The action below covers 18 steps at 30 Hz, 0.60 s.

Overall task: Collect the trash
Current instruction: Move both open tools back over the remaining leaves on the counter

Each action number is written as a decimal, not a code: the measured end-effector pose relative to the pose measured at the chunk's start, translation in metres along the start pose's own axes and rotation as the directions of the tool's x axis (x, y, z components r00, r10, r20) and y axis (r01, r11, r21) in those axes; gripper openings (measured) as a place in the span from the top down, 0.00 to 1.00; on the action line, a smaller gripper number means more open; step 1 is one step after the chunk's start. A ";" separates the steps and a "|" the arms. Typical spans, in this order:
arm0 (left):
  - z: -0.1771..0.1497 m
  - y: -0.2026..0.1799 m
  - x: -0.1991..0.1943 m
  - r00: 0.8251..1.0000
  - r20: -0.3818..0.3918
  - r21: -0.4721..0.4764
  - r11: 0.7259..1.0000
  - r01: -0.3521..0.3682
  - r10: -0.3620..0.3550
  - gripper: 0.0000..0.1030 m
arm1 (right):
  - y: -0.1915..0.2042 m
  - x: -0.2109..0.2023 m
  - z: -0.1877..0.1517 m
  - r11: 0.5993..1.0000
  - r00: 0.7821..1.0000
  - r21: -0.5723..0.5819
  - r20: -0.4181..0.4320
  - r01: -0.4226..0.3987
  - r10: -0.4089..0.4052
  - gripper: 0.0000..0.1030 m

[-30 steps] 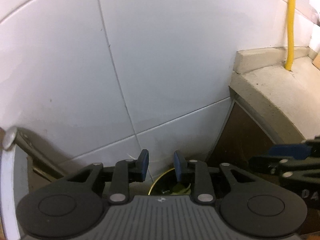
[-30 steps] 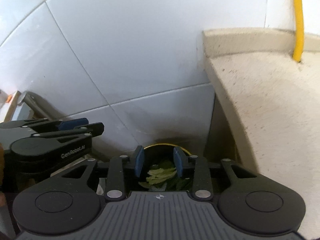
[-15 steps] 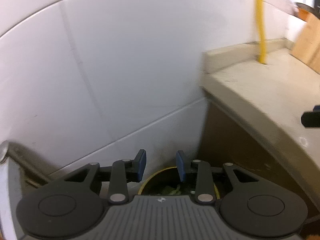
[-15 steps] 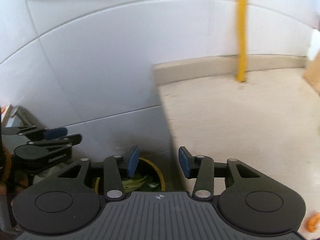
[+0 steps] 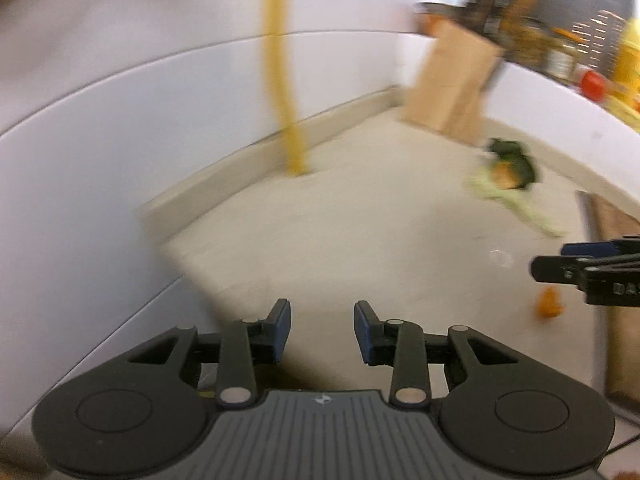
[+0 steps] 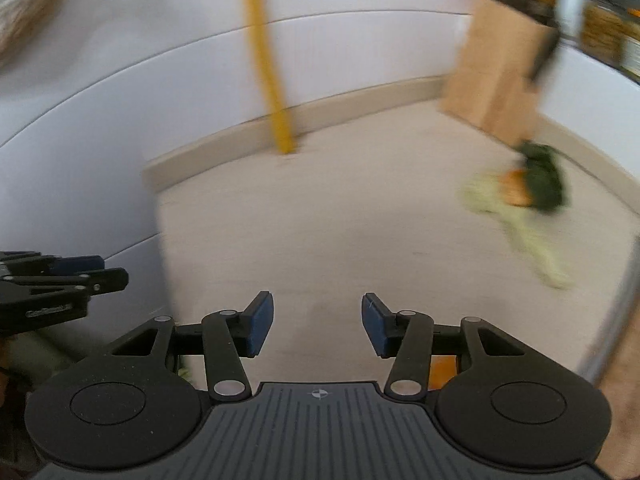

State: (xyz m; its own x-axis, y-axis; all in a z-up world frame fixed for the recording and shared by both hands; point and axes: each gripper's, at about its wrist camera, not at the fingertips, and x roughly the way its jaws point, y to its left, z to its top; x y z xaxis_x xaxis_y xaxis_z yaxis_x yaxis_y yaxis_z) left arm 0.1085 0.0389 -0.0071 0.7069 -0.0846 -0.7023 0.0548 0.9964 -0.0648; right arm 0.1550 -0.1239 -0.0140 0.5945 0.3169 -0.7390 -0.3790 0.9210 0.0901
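1. 2 grippers, left gripper (image 5: 322, 330) and right gripper (image 6: 318, 324), hold nothing; both jaws are opening.
2. Vegetable scraps (image 6: 528, 188) lie at 2 o'clock on the bench (image 6: 320, 220).
3. They look light, limp, probably slippery; pinch the dark clump.

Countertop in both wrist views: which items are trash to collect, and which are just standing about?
Trash to collect:
- pile of green vegetable scraps
- small orange scrap

Just standing about:
- yellow pipe
- wooden board leaning on the wall
- blurred jars behind
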 end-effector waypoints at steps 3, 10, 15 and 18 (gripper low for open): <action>0.018 -0.031 0.013 0.996 -0.007 0.036 0.995 0.093 -0.092 0.70 | -0.035 -0.011 -0.002 0.996 0.997 0.051 0.025 0.071 -0.073 0.43; 0.027 -0.098 0.035 0.966 -0.073 0.108 0.961 0.255 -0.248 0.67 | -0.103 -0.023 -0.007 0.966 0.979 0.173 0.025 0.193 -0.201 0.42; 0.028 -0.132 0.054 0.950 -0.124 0.149 0.941 0.303 -0.286 0.67 | -0.133 -0.019 -0.011 0.949 0.971 0.214 0.000 0.233 -0.238 0.41; 0.026 -0.138 0.062 0.942 -0.150 0.157 0.933 0.323 -0.301 0.67 | -0.145 -0.011 -0.009 0.947 0.971 0.219 -0.010 0.234 -0.237 0.40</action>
State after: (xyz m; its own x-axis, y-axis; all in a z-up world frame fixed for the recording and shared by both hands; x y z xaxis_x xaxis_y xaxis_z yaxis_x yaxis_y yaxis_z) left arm 0.1636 -0.1037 -0.0232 0.5432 -0.3805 -0.7484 0.3903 0.9037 -0.1762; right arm 0.1967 -0.2633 -0.0251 0.6606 0.0870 -0.7457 -0.0648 0.9962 0.0589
